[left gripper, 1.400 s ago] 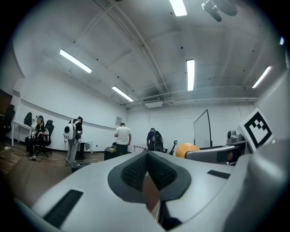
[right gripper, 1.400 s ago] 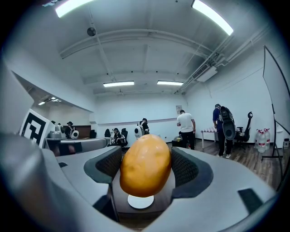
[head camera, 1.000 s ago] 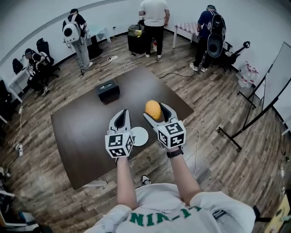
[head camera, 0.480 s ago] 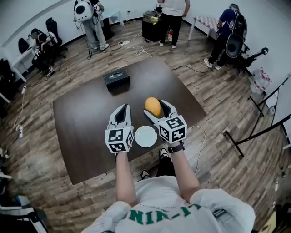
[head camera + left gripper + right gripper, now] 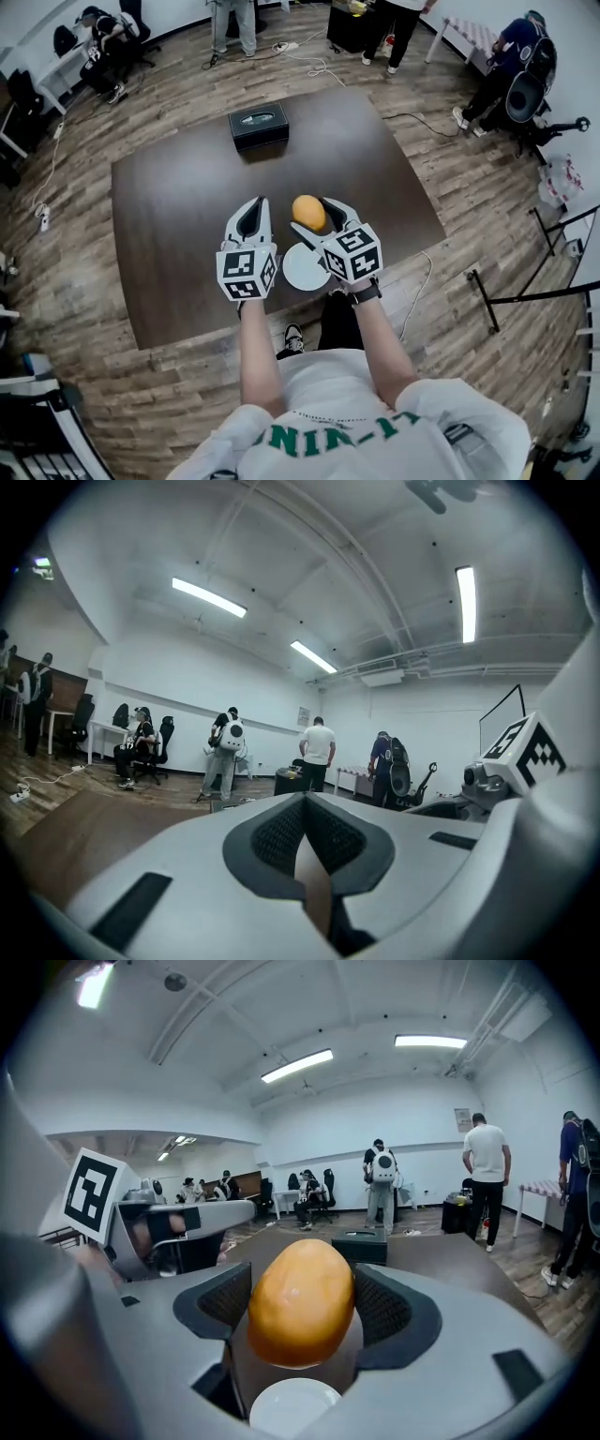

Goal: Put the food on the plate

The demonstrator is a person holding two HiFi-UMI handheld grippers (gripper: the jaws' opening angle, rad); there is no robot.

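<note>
Clamping orange food [image 5: 308,213] in right tongs [image 5: 313,215], aloft just beyond white plate [image 5: 302,270] on worktop [image 5: 183,211]; left tongs [image 5: 251,212] closed together, empty. Likely hazards: slipping on smooth rounded skin, or releasing off-centre and rolling off the shallow plate.

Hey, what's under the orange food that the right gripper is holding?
Bare brown table, and a white plate lower and nearer. The food touches neither. The right gripper covers the plate's near edge and sides.
</note>
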